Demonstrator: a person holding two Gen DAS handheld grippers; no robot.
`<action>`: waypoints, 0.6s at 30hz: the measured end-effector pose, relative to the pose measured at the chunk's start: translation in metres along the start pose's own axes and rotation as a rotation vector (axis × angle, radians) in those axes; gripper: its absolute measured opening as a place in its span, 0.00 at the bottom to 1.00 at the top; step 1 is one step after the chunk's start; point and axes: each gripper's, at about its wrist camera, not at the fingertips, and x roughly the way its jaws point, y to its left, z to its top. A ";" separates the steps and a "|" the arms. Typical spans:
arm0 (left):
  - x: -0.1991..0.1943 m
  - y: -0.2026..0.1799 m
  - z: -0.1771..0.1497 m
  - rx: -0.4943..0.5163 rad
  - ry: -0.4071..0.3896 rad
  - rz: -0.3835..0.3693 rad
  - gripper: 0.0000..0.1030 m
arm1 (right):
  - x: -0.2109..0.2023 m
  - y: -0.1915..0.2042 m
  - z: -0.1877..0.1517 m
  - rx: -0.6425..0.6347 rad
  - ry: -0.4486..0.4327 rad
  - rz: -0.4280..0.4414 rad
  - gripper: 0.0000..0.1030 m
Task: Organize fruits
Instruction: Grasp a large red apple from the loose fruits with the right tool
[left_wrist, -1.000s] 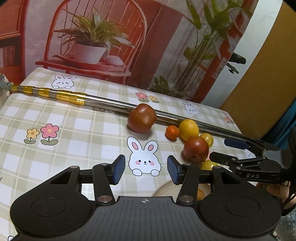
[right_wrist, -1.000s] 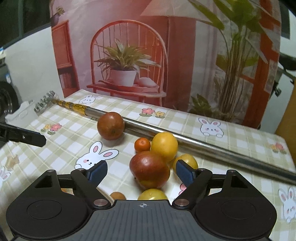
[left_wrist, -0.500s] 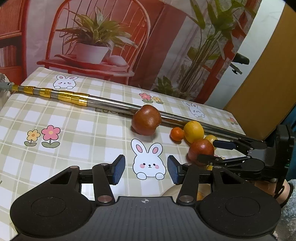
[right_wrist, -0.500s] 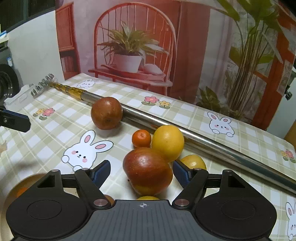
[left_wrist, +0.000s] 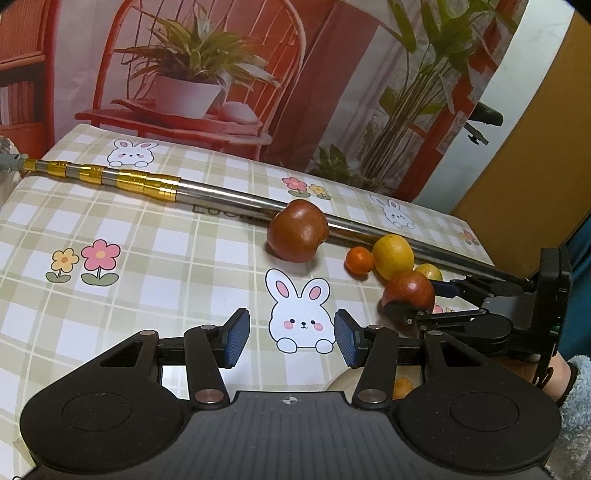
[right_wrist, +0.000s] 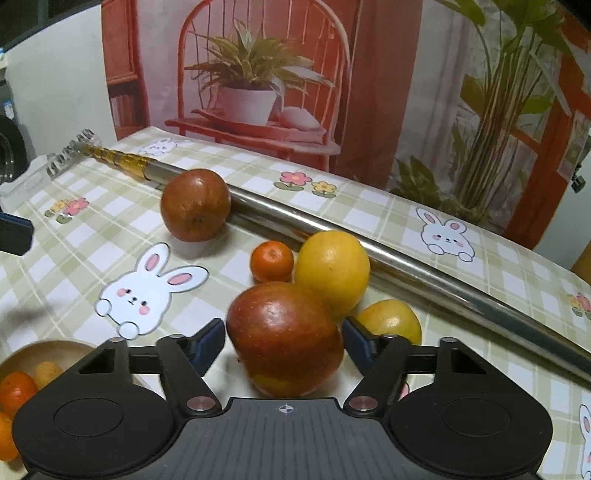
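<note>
Right gripper (right_wrist: 283, 341): fingers closing around the red apple (right_wrist: 284, 338), pads not yet pressing. Apple sits near the bench's right edge, touching a yellow citrus (right_wrist: 332, 271). Left gripper (left_wrist: 291, 338): part open, empty, above the bench (left_wrist: 166, 266).

Red apple (right_wrist: 284, 338) on checked cloth, touching yellow citrus (right_wrist: 332, 273), small mandarin (right_wrist: 272, 260) beside

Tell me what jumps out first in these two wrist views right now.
The red apple sits between the fingers of the right gripper, whose jaws are closing around it, with a yellow citrus and a small tangerine just behind. A long metal pole lies diagonally across the bunny-print tablecloth, a second apple resting against it.
</note>
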 end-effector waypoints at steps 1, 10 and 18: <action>0.000 0.000 -0.001 -0.002 0.001 0.001 0.52 | 0.001 0.000 0.001 0.001 0.000 -0.001 0.62; -0.009 -0.001 -0.013 -0.014 -0.003 0.000 0.52 | -0.029 0.013 -0.002 0.020 -0.058 0.041 0.61; -0.033 -0.010 -0.038 0.020 -0.014 0.029 0.52 | -0.081 0.050 -0.014 0.063 -0.066 0.130 0.61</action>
